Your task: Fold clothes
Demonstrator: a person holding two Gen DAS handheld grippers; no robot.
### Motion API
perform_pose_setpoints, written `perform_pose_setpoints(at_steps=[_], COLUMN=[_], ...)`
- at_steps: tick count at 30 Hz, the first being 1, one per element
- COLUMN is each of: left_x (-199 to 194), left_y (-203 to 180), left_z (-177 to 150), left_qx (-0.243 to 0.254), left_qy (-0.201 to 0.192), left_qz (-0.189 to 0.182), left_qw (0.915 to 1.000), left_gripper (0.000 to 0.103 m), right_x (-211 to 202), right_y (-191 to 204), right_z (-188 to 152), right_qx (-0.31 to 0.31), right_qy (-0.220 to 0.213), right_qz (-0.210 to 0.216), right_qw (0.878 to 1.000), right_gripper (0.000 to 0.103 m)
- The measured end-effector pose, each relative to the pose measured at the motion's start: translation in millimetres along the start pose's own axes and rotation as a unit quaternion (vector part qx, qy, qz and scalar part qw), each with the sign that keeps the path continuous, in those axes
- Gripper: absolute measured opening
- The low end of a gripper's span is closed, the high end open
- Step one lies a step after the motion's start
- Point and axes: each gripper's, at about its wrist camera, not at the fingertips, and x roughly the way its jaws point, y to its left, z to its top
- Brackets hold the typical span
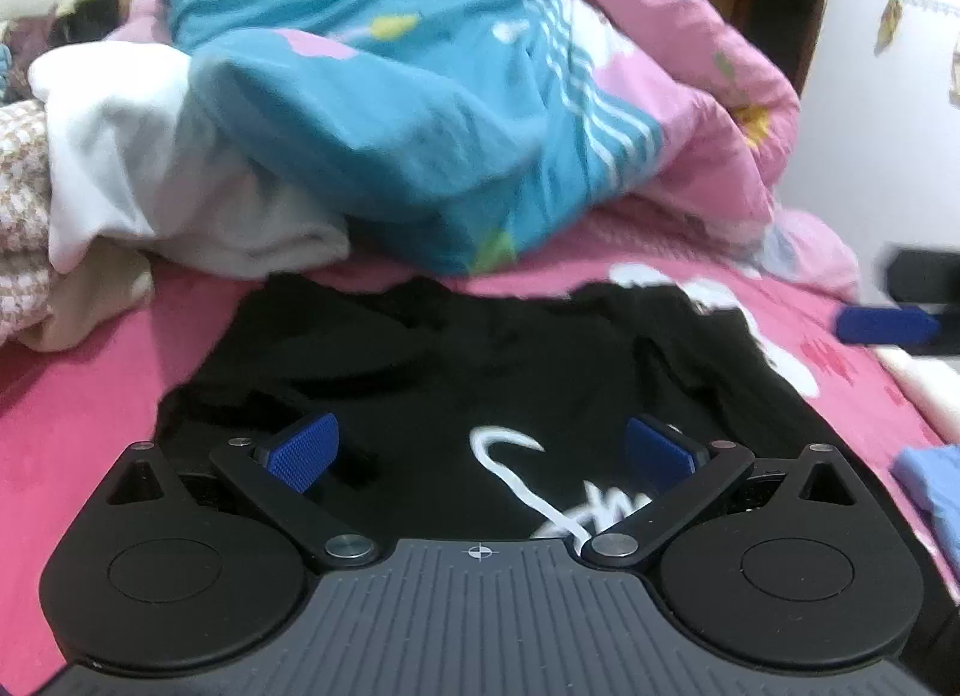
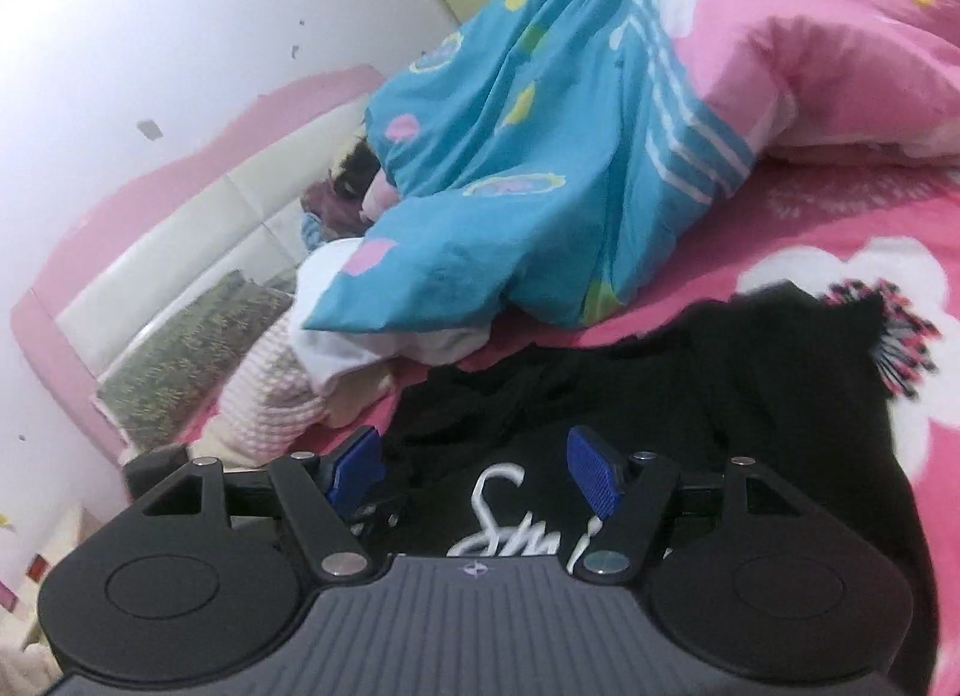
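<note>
A black shirt with white lettering lies spread on the pink bed. Left tool hangs over it, jaws wide apart and empty. Right tool, likewise spread and empty. Blue quilt heaped at twelve o'clock.

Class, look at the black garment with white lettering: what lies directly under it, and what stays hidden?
The black garment lies on the pink bedsheet, which shows all around it. In the right wrist view it overlaps a white flower print. Whatever sheet pattern lies beneath its middle is covered.
</note>
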Motion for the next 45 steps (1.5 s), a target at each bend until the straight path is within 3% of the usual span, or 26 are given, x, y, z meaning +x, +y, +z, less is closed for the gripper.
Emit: perform_pose_setpoints(at_steps=[2,7,9,10,16,18,23,30,33,37,39,45], left_x=[1,3,2,3,4,5,10,16,19,16,16,14], left_y=[10,34,40,42,53,56,60,67,65,66,65,66], left_z=[-4,-3,-3,-4,-4,-5,-8,-10,-12,-12,-11,-10], left_qx=[-0.003,-0.042,-0.049,-0.053,-0.078,-0.084,-0.09,-0.101,-0.09,-0.09,-0.089,-0.094], left_qy=[-0.022,-0.017,-0.016,-0.014,-0.006,0.0,0.017,0.02,0.021,0.02,0.02,0.017], left_qz=[0.009,0.003,0.001,0.001,-0.004,-0.006,-0.008,-0.014,-0.013,-0.015,-0.013,-0.002], left_qw=[0.9997,0.999,0.9987,0.9985,0.9969,0.9965,0.9957,0.9946,0.9956,0.9956,0.9957,0.9954], left_gripper=[0.103,0.102,0.102,0.102,0.102,0.102,0.102,0.102,0.103,0.103,0.103,0.103], right_x=[29,120,164,187,301,326,365,443,471,464,433,320], right_y=[5,12,5,-2,-19,-13,-18,-24,-19,4,14,37], right_z=[15,63,77,83,86,85,118,187,195,163,150,121], right_qx=[-0.021,-0.055,-0.048,-0.038,-0.012,-0.043,-0.035,-0.038,-0.064,-0.143,-0.161,-0.156], right_qy=[-0.002,-0.005,0.015,0.03,0.097,0.086,0.015,-0.021,-0.003,0.062,0.081,0.103], right_qz=[-0.012,-0.044,-0.07,-0.082,-0.095,-0.113,-0.124,-0.155,-0.175,-0.17,-0.136,-0.1], right_qw=[1.0,0.998,0.996,0.995,0.991,0.989,0.991,0.987,0.983,0.973,0.974,0.977], right_gripper=[0.067,0.049,0.044,0.036,0.033,0.032,0.026,0.021,0.022,0.027,0.031,0.036])
